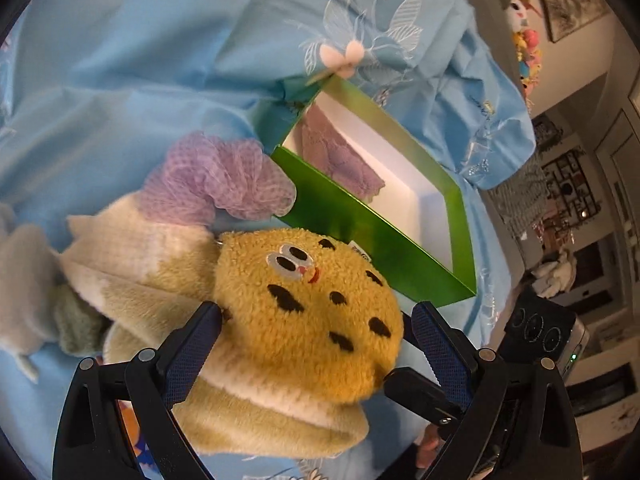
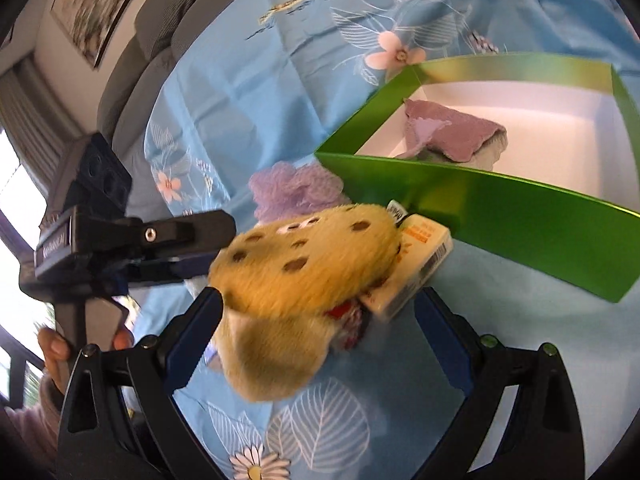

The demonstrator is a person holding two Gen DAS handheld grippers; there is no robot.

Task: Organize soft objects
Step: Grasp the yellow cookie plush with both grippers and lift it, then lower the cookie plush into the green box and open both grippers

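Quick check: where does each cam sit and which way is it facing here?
Left wrist: on the left gripper, looking along its open fingers at the yellow plush toy between them, green box beyond; the right gripper pokes in at lower right.
Right wrist: on the right gripper, facing the same toy and box; the left gripper and the person's left hand show at left.
Shared: toy, box, purple cloth inside it, blue floral sheet.

This is a home living room. A framed picture (image 2: 96, 4) hangs above a grey sofa (image 2: 160, 36), and a flowered blue sheet (image 1: 132, 60) covers the surface.
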